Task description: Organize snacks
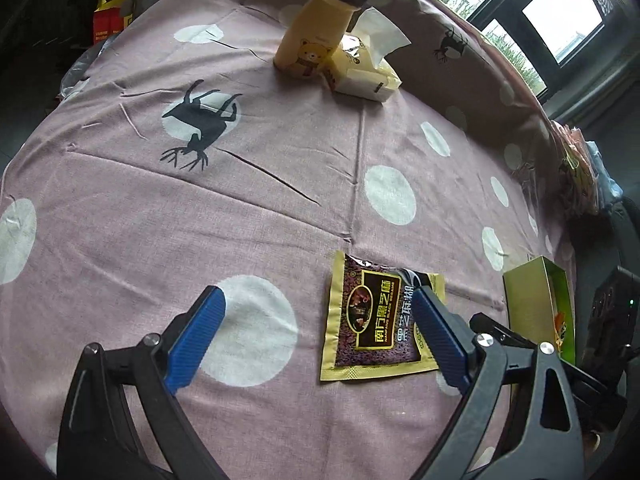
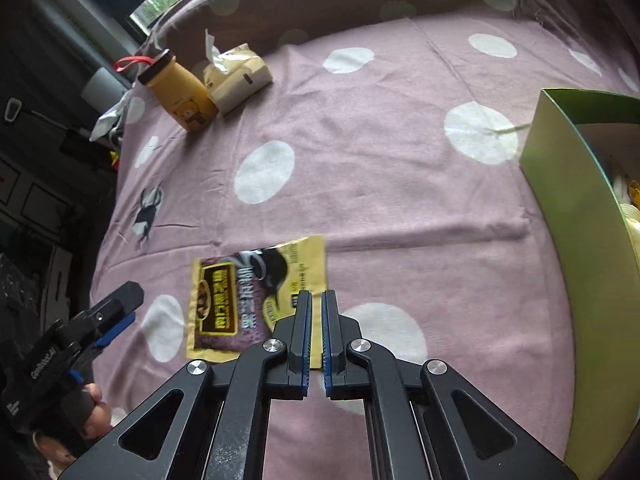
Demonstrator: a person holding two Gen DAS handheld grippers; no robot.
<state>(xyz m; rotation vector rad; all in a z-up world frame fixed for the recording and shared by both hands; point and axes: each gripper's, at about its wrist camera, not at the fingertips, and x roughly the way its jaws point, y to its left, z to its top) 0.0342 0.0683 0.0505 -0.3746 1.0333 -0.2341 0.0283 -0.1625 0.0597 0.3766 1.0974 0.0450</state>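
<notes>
Left gripper (image 1: 316, 300): black frame arms with elongated cut-out windows, filling the lower left and lower right of the left wrist view. Round silver screw heads at the link joints. Fingers (image 1: 196, 336) faced with blue ribbed pads. Seen again at lower left of the right wrist view as a black body with blue pad edges, white lettering along one side and small white print lower down; lettering too blurred to read.

Right gripper (image 2: 316, 300): same pattern, bottom centre of the right wrist view. Black triangular-windowed arms, four silver screw heads, blue serrated pads (image 2: 307, 340) on black finger backs, light scuffing on one arm.
</notes>
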